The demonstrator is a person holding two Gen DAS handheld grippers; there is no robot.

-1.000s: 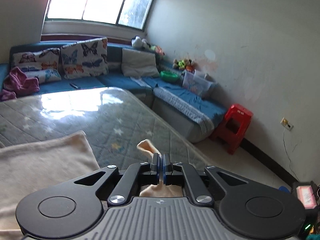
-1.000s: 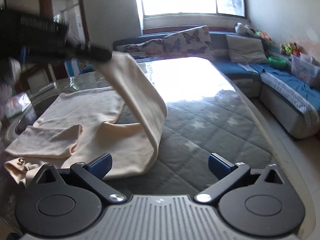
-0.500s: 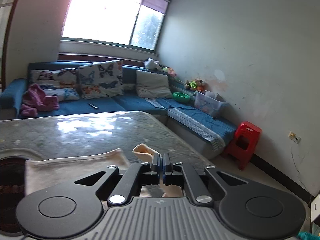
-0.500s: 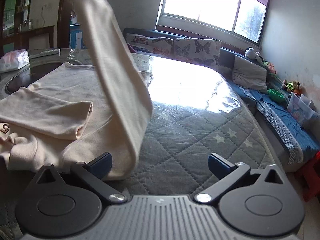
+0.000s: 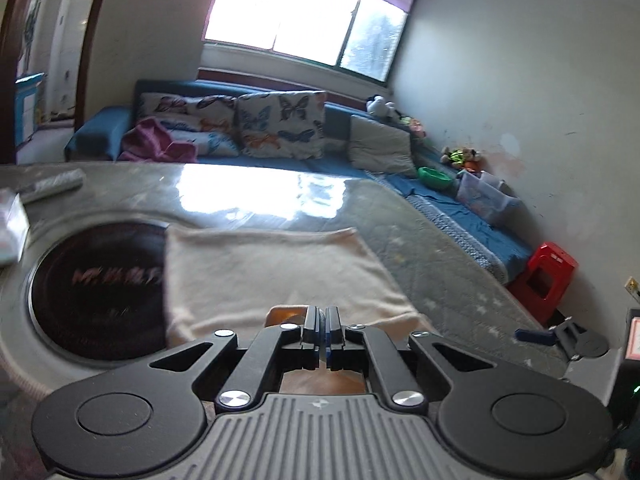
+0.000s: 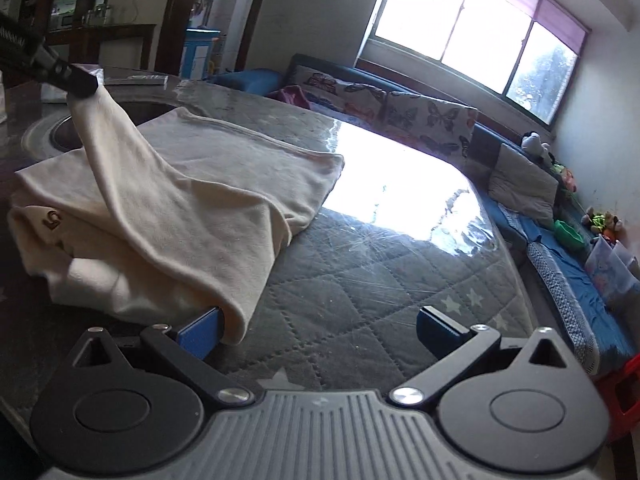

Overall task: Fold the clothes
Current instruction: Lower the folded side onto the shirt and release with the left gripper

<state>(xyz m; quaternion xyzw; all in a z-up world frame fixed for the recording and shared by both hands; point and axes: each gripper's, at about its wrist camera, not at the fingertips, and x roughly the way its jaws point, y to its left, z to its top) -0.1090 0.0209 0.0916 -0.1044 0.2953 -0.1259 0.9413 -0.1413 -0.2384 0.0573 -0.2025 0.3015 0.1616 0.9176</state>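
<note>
A cream garment [image 6: 192,208] lies partly folded on the quilted table cover [image 6: 380,280]. My left gripper [image 5: 322,334] is shut on a corner of the garment [image 5: 276,264] and holds it above the flat part. In the right wrist view the left gripper [image 6: 82,84] is at the upper left, and the cloth hangs from it in a tilted sheet. My right gripper [image 6: 318,330] is open and empty, low near the table's front edge, its left pad [image 6: 200,332] touching the folded hem.
A dark round inset [image 5: 96,292] lies in the table left of the garment. A remote [image 5: 52,184] and a white packet [image 5: 10,224] lie at the far left. A blue corner sofa [image 5: 360,168] and a red stool [image 5: 544,276] stand beyond the table.
My left gripper has carried the cloth corner to the left and lower over the garment. The hanging sheet has come down from high up to a low drape. My right gripper stayed open.
</note>
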